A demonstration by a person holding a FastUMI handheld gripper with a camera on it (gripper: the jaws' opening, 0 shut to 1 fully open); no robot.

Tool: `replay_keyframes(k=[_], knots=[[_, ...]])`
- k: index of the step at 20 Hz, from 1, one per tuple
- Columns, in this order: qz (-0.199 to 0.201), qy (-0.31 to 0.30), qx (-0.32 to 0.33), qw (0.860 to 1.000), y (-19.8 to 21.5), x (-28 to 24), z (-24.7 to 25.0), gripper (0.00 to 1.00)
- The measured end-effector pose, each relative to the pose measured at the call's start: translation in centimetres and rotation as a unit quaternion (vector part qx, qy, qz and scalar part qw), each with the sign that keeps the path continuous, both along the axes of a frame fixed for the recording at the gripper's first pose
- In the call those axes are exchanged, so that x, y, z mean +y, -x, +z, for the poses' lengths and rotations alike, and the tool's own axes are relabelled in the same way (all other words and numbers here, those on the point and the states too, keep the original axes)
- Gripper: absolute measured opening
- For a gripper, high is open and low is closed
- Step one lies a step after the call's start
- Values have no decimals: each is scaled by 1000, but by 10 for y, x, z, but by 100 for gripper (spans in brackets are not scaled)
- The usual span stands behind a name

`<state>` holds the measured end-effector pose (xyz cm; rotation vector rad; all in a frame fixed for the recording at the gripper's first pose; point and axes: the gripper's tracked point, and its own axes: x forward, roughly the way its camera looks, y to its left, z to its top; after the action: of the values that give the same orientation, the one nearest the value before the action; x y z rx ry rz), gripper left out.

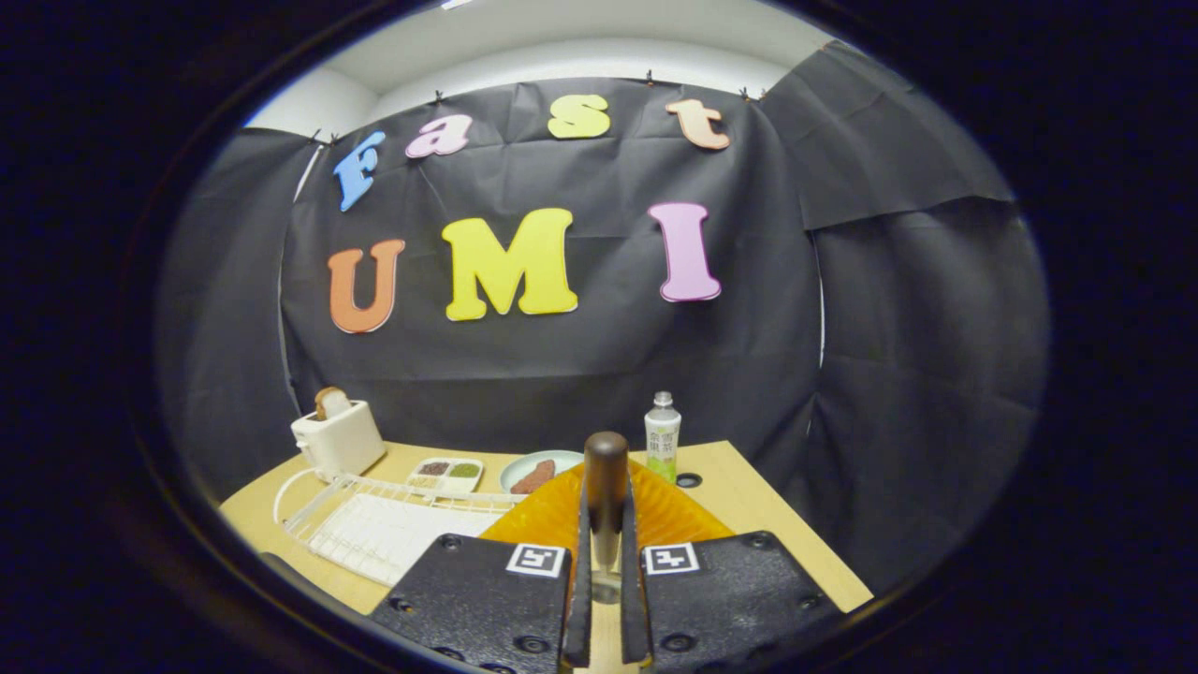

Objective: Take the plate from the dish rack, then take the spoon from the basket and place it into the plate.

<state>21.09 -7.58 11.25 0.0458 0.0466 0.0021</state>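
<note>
My gripper is shut on the spoon, whose dark brown wooden handle sticks up between the two fingers, with a metal shaft below it. An orange ribbed plate lies on the wooden table just beyond the fingers, partly hidden behind them and the spoon. The white wire dish rack sits on the table to the left of the plate, with no dishes standing in it.
A white toaster with bread in it stands at the back left. Behind the plate are a small divided dish, a pale plate with a piece of food and a small bottle. The table's right edge runs close by.
</note>
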Motion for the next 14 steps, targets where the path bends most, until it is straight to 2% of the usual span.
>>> replay_keyframes(k=[3,7,11,14], knots=[[2,-8,-7,1000,40,28,-3,17],[38,-16,-9,999,85,85,-21,17],[60,-7,-17,998,108,137,-54,17],[65,15,-26,997,108,165,-86,17]])
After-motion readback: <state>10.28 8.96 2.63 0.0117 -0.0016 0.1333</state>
